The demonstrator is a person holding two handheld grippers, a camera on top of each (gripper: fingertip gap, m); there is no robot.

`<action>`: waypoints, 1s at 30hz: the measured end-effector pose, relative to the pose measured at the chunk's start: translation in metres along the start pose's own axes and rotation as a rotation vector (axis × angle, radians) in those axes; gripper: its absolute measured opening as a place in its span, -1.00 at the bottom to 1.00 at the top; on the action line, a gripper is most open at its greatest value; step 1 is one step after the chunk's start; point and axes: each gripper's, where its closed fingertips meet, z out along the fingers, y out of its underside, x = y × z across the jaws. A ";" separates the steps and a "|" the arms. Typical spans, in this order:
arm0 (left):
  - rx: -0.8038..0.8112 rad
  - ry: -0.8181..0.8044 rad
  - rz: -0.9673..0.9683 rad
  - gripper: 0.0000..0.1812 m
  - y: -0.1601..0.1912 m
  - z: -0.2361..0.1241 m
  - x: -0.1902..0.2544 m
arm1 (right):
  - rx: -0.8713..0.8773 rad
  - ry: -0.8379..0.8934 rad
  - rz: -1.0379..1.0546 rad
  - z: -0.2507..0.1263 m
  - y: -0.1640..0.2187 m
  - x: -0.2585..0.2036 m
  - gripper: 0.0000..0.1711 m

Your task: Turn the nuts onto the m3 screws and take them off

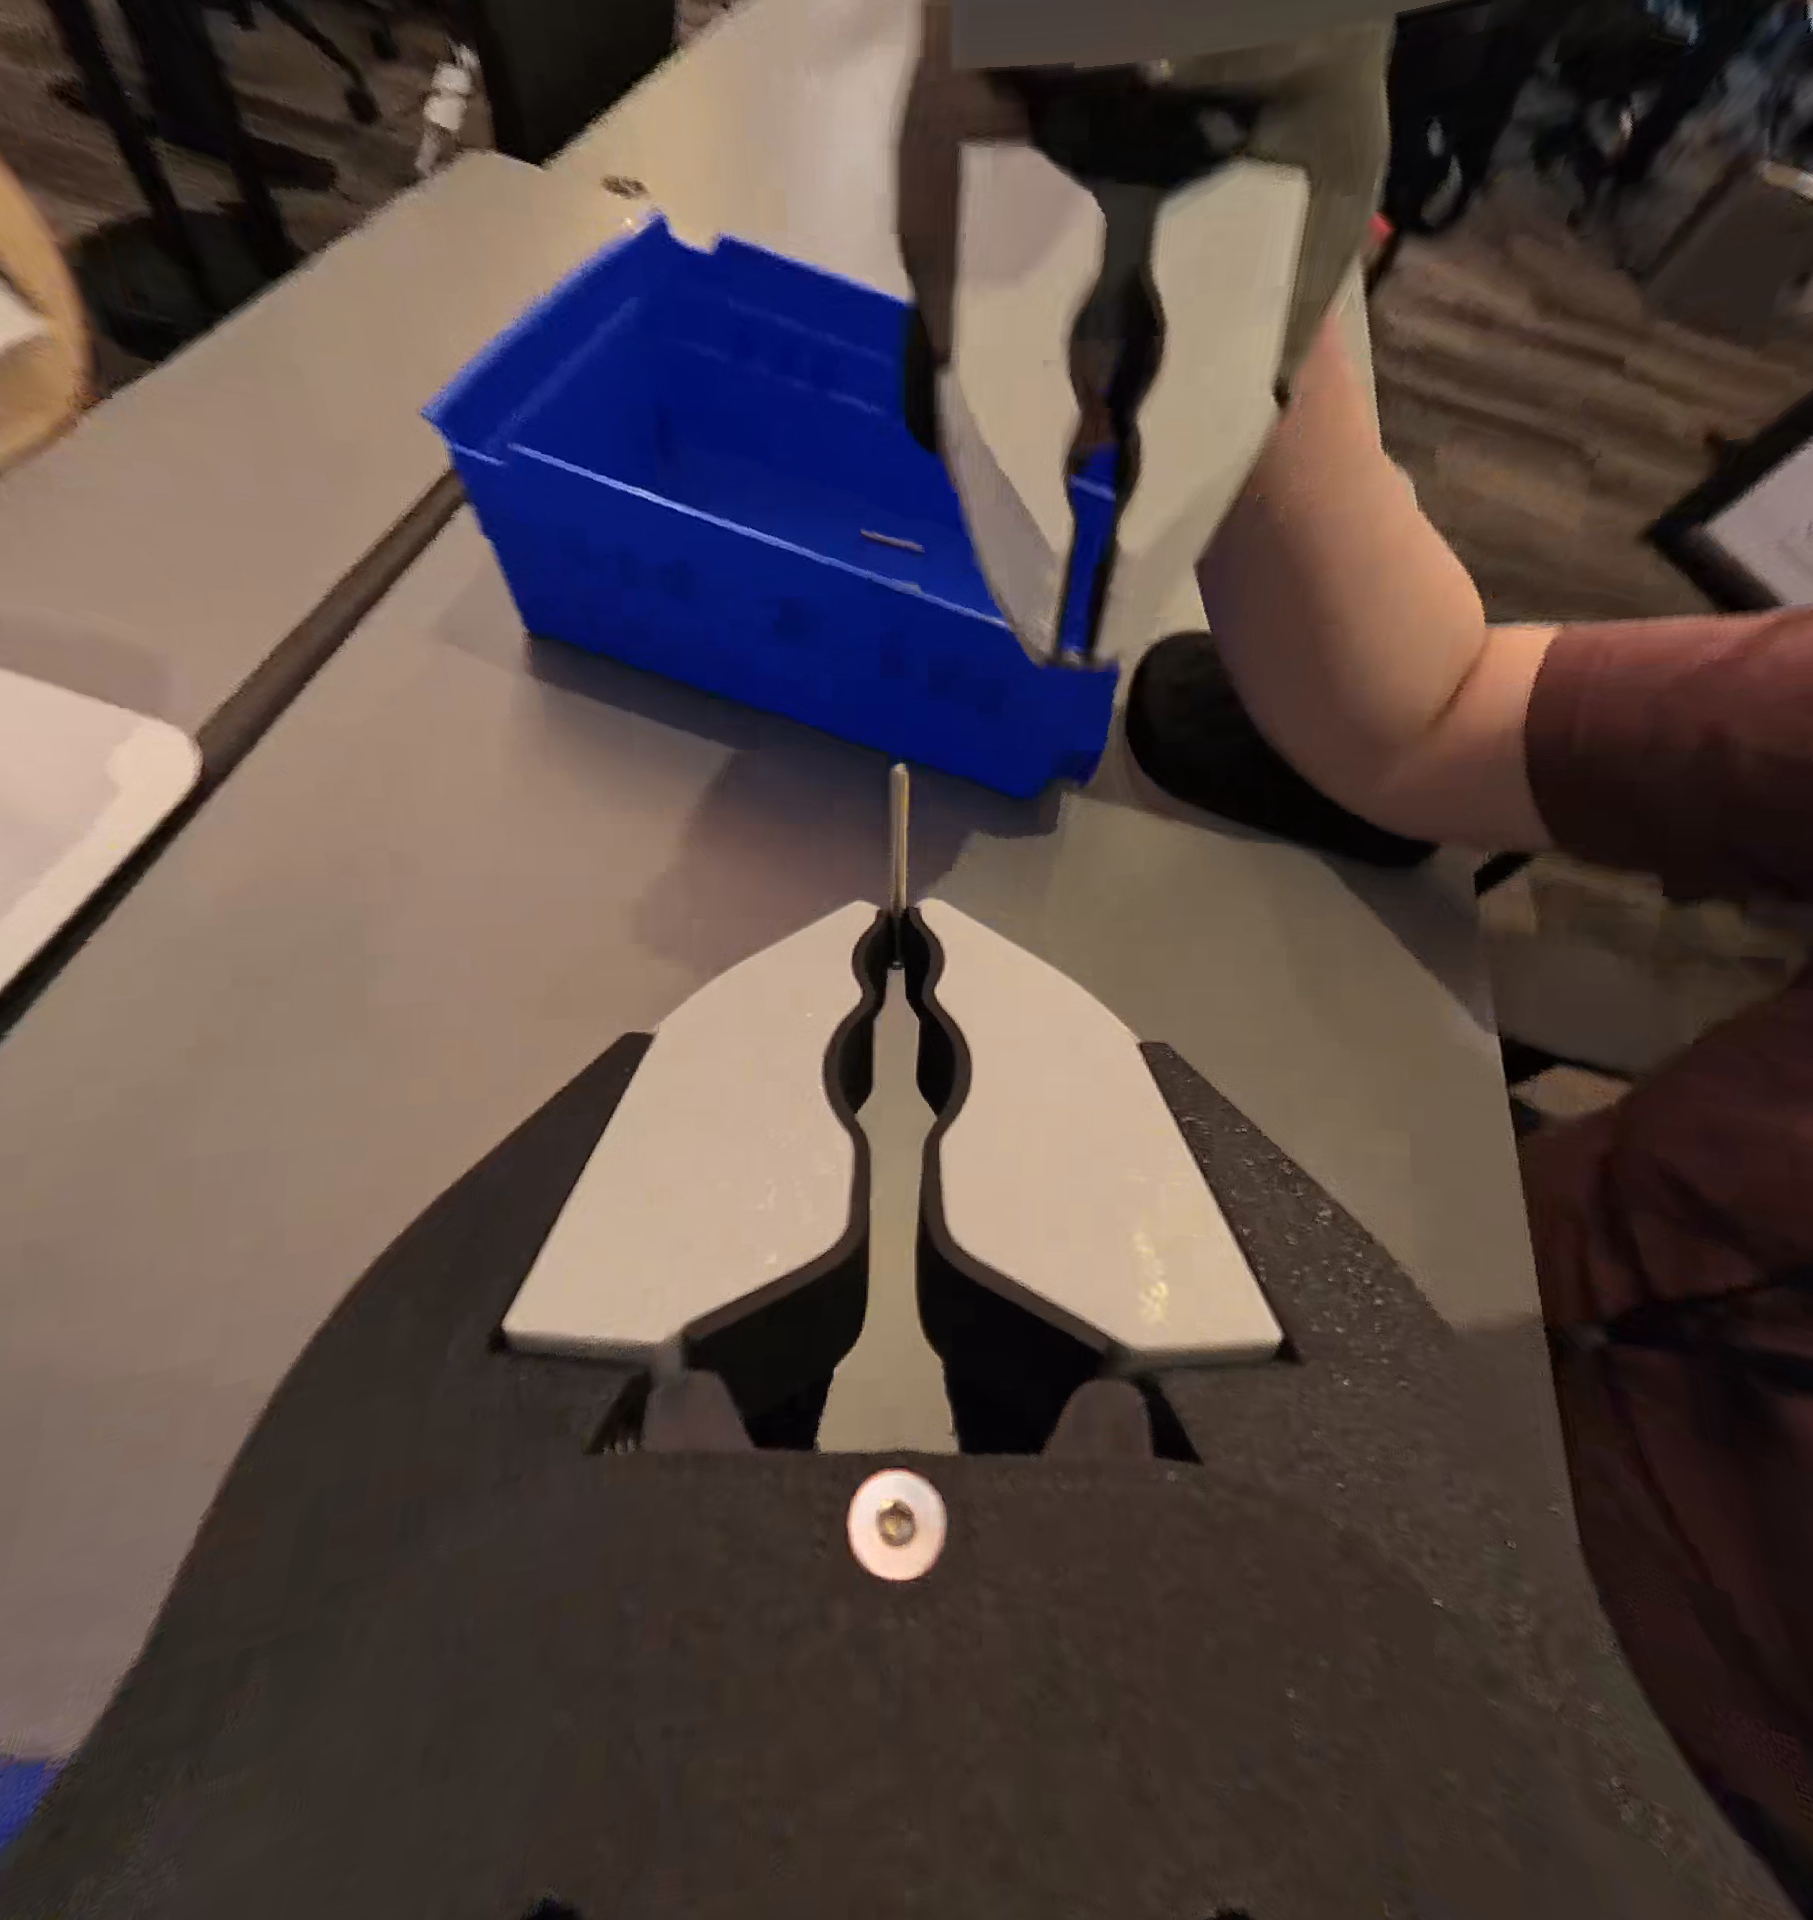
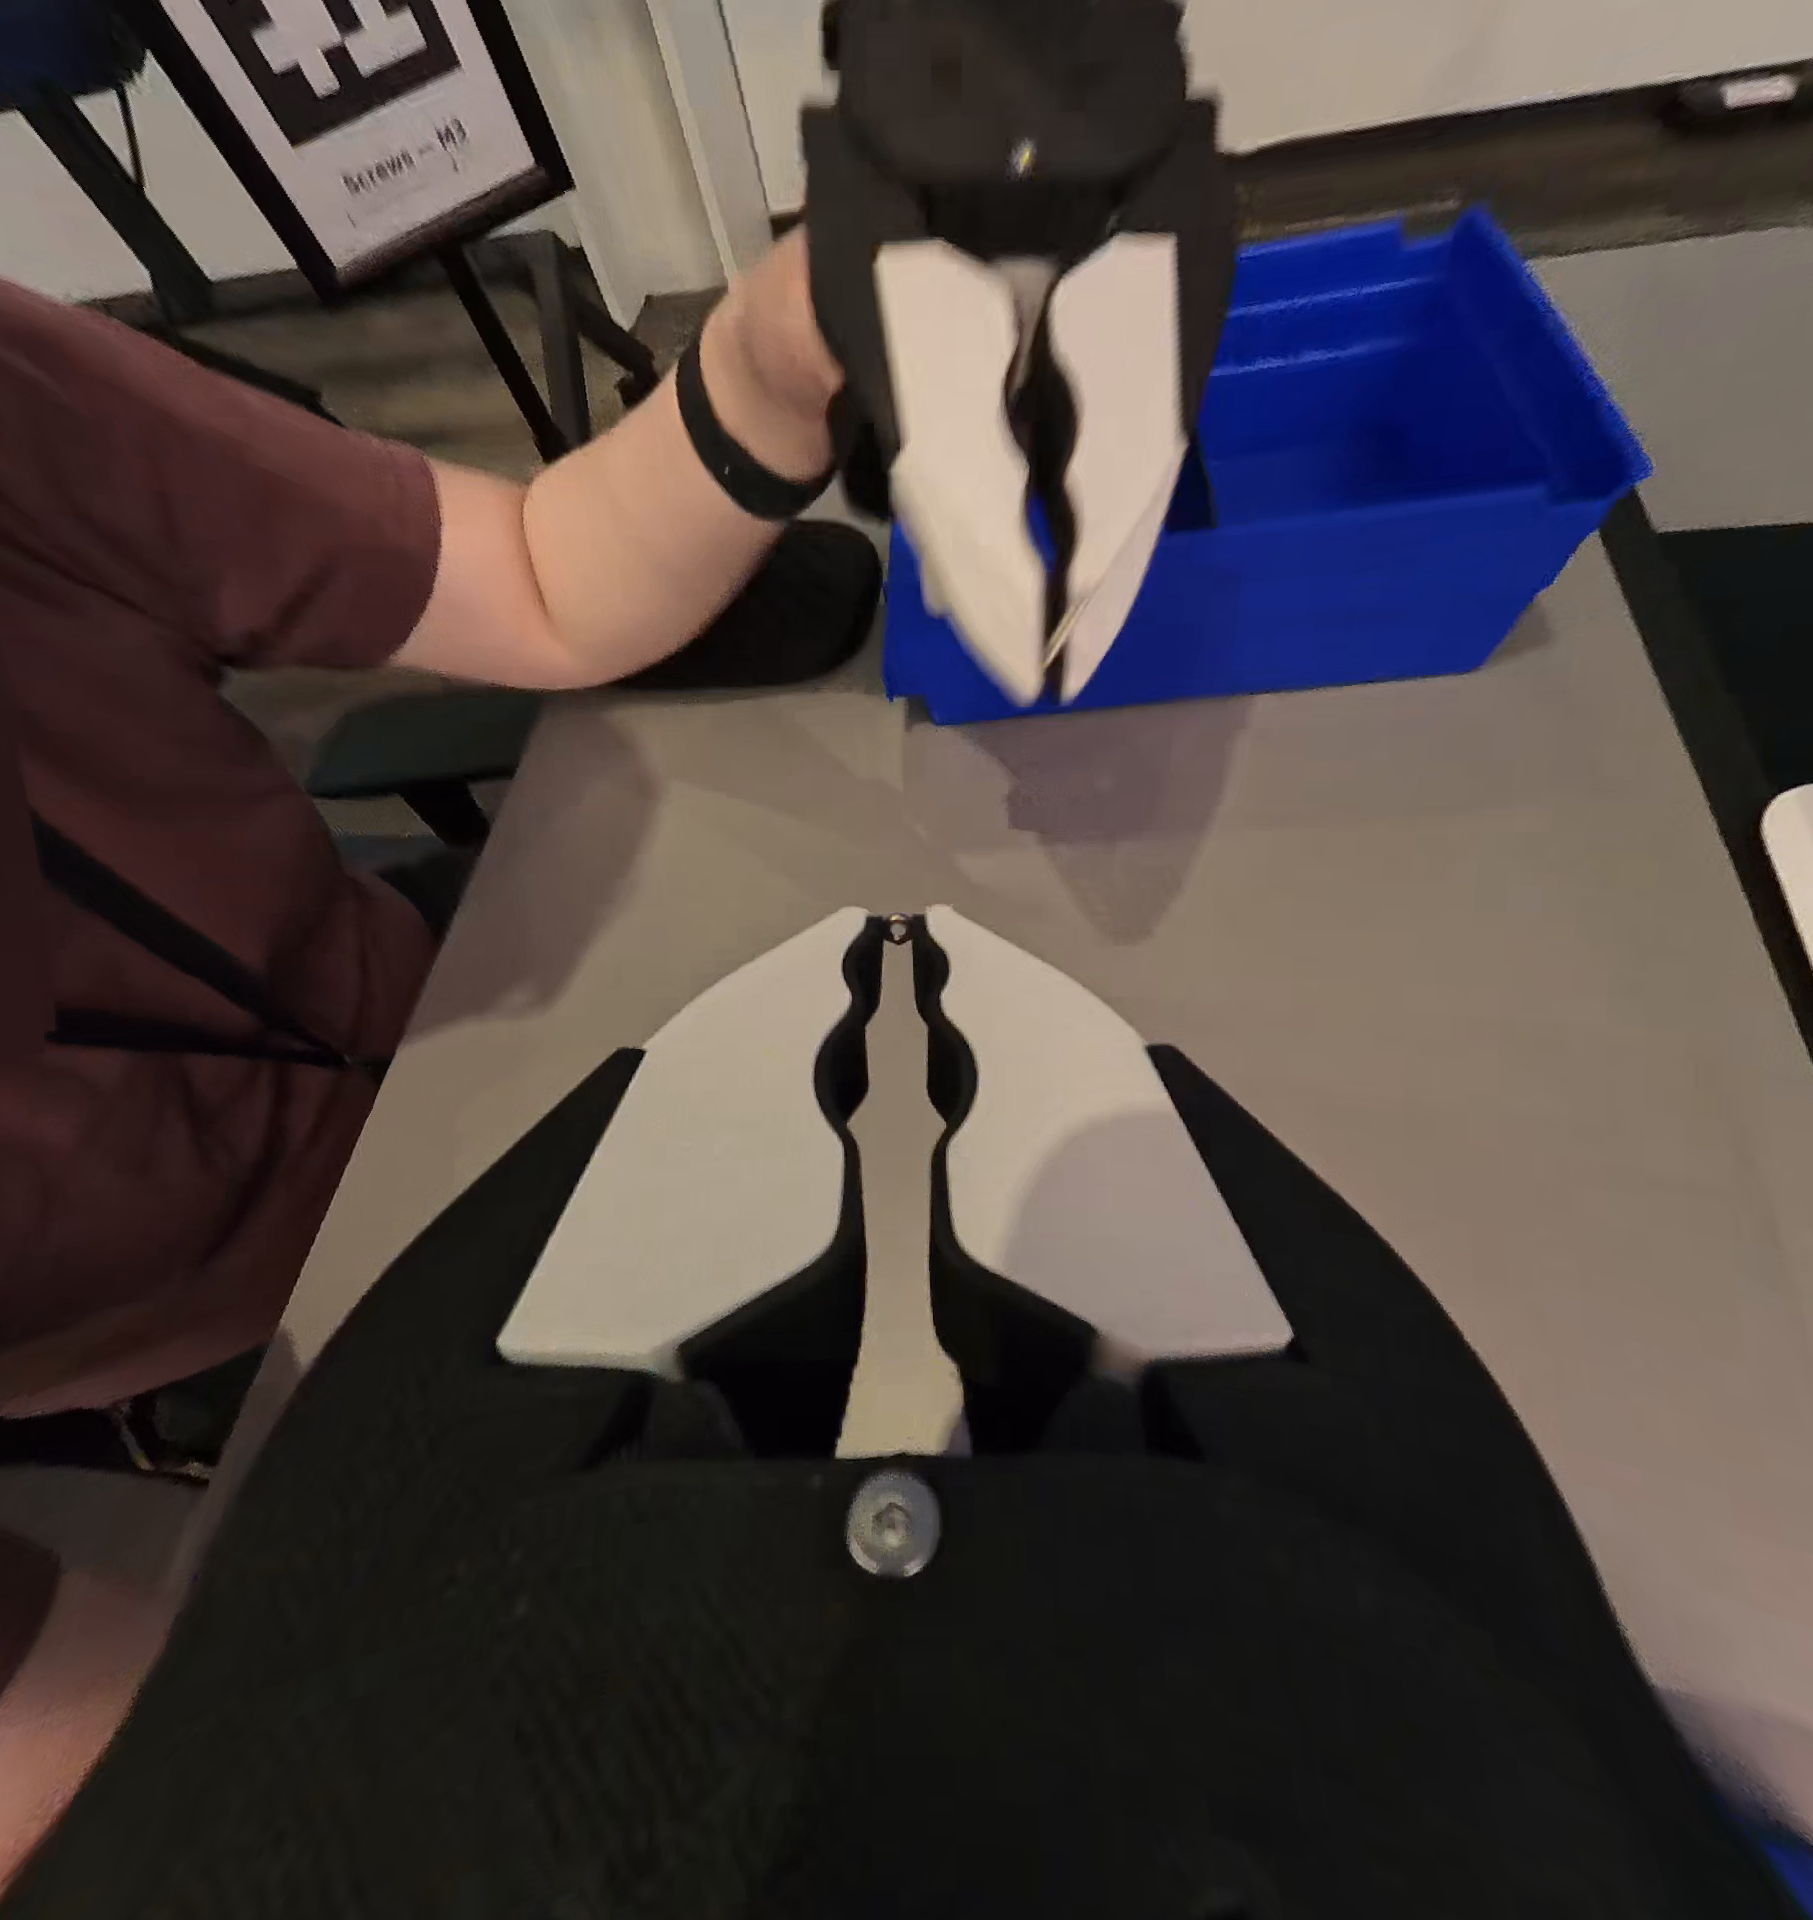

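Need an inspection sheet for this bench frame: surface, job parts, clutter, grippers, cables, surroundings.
Surface: grey table, mostly bare.
Job's things: thin screw sticks out forward from the left gripper's tips; small nut sits between the right gripper's tips. The two are apart, nut not yet on the screw.
Clutter: blue bin at the far side; one small dark pin-like part inside it; white tray at the table edge.
Grippers: left gripper shut on the screw; right gripper shut on the nut.
Cables: nothing seen.
Surroundings: framed sign on a stand; person's arm in a dark red sleeve.
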 end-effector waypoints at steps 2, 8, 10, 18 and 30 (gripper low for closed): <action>-0.067 0.026 0.056 -0.98 0.008 0.017 0.011 | 0.000 0.023 -0.010 -0.004 0.000 0.003 -0.93; -0.203 0.027 0.164 -0.98 0.030 0.044 0.023 | -0.039 0.037 -0.081 0.001 0.001 -0.005 -0.93; -0.223 0.030 0.164 -0.98 0.033 0.047 0.025 | -0.098 0.052 -0.099 0.006 0.009 -0.005 -0.93; -0.236 0.021 0.170 -0.98 0.034 0.047 0.026 | -0.217 0.097 -0.162 0.024 0.022 0.000 -0.93; -0.284 0.043 0.183 -0.98 0.041 0.050 0.032 | -0.250 0.078 -0.197 0.028 0.030 -0.002 -0.93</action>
